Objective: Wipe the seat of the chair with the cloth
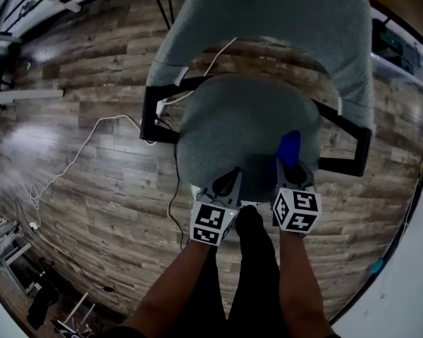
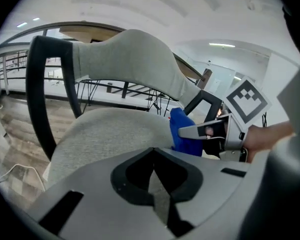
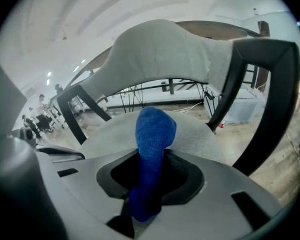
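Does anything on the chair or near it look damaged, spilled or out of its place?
Nothing looks damaged or spilled: the seat shows no stain or tear. Only a loose white cable trails across the floor toward it, and the blue cloth stands bunched in the right gripper, not spread flat.

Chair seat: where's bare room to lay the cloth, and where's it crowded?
Bare: the seat's middle and rear, bordered by the black armrests and the backrest. Crowded: the front edge, where the left gripper and right gripper, shut on the cloth, sit side by side.
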Demonstrator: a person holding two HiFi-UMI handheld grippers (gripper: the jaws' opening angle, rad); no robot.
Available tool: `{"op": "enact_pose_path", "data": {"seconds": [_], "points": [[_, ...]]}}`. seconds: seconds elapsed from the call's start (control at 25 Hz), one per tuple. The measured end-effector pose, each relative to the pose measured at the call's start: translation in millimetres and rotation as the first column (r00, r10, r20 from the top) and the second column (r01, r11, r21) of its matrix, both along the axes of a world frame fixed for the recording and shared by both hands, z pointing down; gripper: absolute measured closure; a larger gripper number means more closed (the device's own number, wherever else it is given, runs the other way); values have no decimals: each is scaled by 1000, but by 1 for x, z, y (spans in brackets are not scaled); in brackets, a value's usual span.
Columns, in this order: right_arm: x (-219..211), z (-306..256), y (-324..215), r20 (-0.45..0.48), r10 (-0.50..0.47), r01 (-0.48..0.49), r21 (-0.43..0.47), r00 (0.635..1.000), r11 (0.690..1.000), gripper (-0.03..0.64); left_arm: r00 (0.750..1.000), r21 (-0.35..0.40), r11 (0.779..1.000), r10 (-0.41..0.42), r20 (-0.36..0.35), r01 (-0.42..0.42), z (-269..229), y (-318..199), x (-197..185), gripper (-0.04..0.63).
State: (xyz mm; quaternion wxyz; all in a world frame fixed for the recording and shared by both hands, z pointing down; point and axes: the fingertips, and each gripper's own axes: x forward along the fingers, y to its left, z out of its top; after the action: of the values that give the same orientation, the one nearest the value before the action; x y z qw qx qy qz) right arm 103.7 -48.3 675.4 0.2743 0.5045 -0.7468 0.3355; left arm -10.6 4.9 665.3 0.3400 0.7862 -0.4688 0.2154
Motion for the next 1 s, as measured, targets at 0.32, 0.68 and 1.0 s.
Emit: {"op": "enact_pose_path", "data": {"seconds": [0.32,0.68,1.0], "points": [[-98,-6,17,38,-138,138,6,990,990,508,995,27,994,-102,12,101,0,15,-70,589],[-202,7,54,163,-240,251,-49,957,967,508,978,36,979,-204,41,203,5,28,-155,589],[-266,14,76,187,-323,336,-38,928,941,508,968,31,970,-241,63,240,16,37,-206,589]]}}
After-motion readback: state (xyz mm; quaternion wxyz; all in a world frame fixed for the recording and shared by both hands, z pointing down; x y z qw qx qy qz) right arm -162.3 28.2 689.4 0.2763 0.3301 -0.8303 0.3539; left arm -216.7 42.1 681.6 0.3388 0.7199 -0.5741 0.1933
